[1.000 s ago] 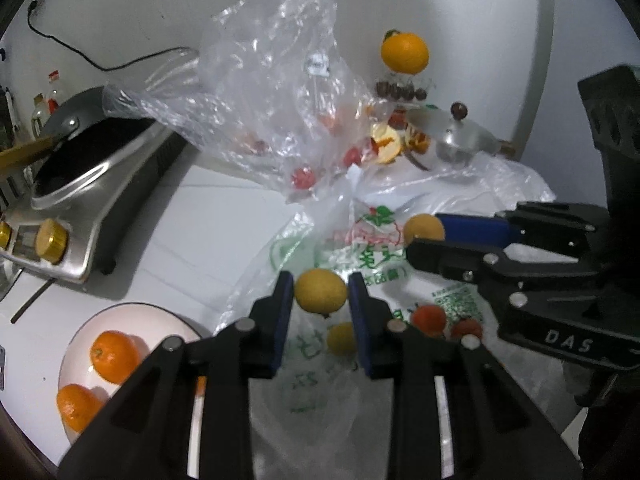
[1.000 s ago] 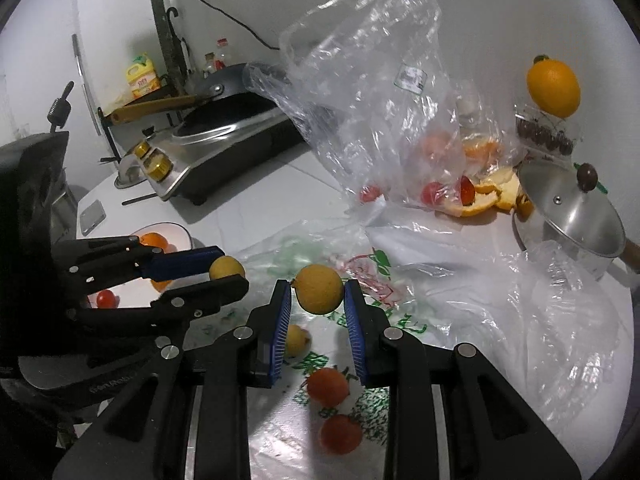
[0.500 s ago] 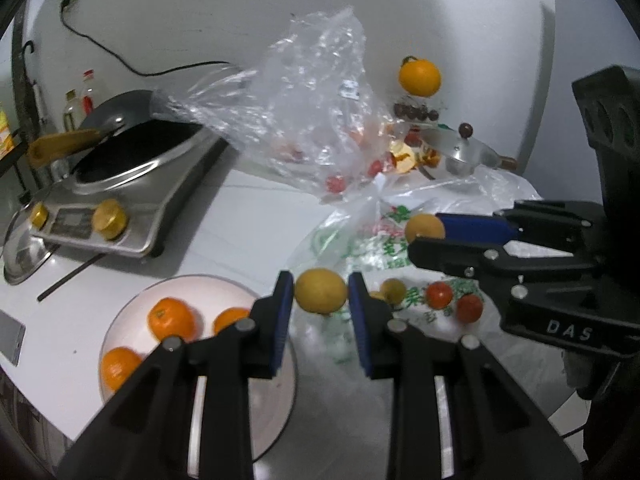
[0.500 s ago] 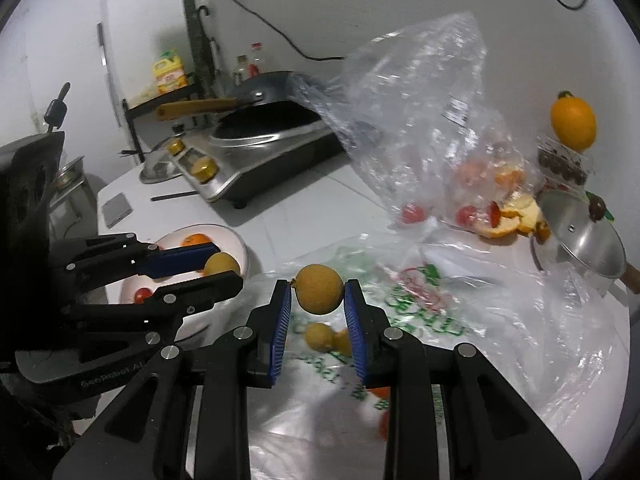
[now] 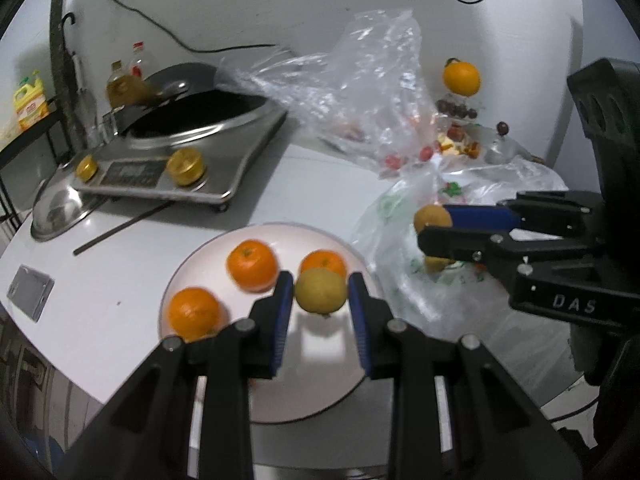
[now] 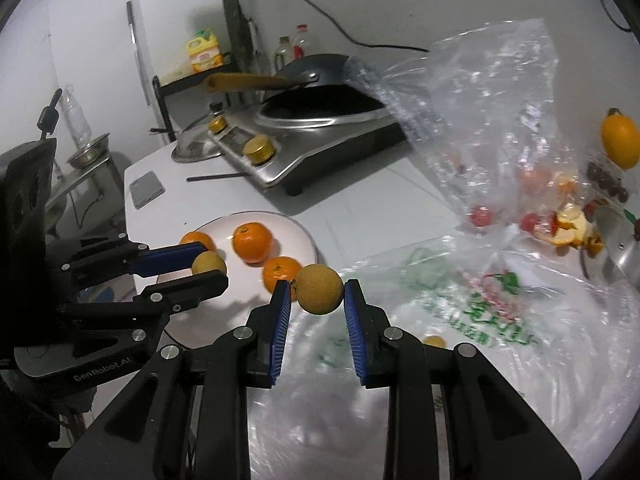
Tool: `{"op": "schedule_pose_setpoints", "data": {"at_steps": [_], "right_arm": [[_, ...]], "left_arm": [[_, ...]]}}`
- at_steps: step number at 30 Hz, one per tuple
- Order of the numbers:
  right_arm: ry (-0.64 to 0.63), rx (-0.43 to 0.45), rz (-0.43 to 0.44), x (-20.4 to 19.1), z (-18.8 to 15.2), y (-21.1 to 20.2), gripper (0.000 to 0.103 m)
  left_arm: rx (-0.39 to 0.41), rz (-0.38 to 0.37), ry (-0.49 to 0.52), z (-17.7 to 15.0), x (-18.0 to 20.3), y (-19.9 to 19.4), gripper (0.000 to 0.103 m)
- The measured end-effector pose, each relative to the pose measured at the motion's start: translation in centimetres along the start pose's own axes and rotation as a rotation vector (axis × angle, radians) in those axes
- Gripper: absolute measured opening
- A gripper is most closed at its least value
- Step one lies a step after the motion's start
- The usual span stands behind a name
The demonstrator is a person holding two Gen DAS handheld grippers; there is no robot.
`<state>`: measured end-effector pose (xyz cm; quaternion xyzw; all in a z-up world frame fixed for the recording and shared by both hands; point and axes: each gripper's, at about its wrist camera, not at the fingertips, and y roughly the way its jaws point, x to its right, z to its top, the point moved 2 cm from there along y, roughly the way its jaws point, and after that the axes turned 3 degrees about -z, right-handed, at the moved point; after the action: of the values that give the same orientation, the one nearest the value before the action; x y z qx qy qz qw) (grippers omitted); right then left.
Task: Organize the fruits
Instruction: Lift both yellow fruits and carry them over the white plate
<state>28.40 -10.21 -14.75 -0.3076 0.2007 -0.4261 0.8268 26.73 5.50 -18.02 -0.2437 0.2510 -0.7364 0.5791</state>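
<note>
My left gripper (image 5: 320, 298) is shut on a yellow fruit (image 5: 321, 291) and holds it above the white plate (image 5: 340, 392). The plate carries three oranges (image 5: 252, 265). My right gripper (image 6: 318, 294) is shut on another yellow fruit (image 6: 319, 289), held above the printed plastic bag (image 6: 480, 312) just right of the plate (image 6: 296, 228). In the right wrist view the left gripper (image 6: 210, 266) with its fruit (image 6: 209, 264) hangs over the plate. In the left wrist view the right gripper (image 5: 434, 226) is at the right with its fruit (image 5: 431, 218).
An induction cooker with a black wok (image 5: 192, 148) stands at the back left, a steel lid (image 5: 56, 216) and a phone (image 5: 30, 292) near the left edge. A crumpled clear bag (image 5: 372, 92) with tomatoes, orange peel (image 6: 572, 228) and a pot lid (image 6: 620, 248) lie at the back right.
Both grippers have moved left with their yellow fruits. The left one has come from the bag to above the plate; the right one has followed toward the plate's edge.
</note>
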Motion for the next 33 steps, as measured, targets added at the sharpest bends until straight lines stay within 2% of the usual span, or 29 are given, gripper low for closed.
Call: {"op": "schedule_pose_setpoints", "data": {"at_steps": [12, 25, 29, 33], "right_arm": [[-0.041, -0.058, 0.038, -3.1, 0.1, 3.4, 0.029], [-0.056, -0.084, 0.047, -4.1, 0.0, 5.1, 0.029], [-0.071, -0.087, 0.053, -4.4, 0.0, 5.5, 0.029], [-0.075, -0.093, 0.055, -4.5, -0.1, 5.8, 0.029]], "left_arm": [[-0.032, 0.022, -0.031, -1.8, -3.0, 1.0, 0.029], [-0.064, 0.035, -0.006, -1.9, -3.6, 3.8, 0.029], [-0.07, 0.072, 0.014, -1.9, -3.6, 4.4, 0.029], [-0.079, 0.073, 0.02, -2.0, -3.4, 5.0, 0.029]]}}
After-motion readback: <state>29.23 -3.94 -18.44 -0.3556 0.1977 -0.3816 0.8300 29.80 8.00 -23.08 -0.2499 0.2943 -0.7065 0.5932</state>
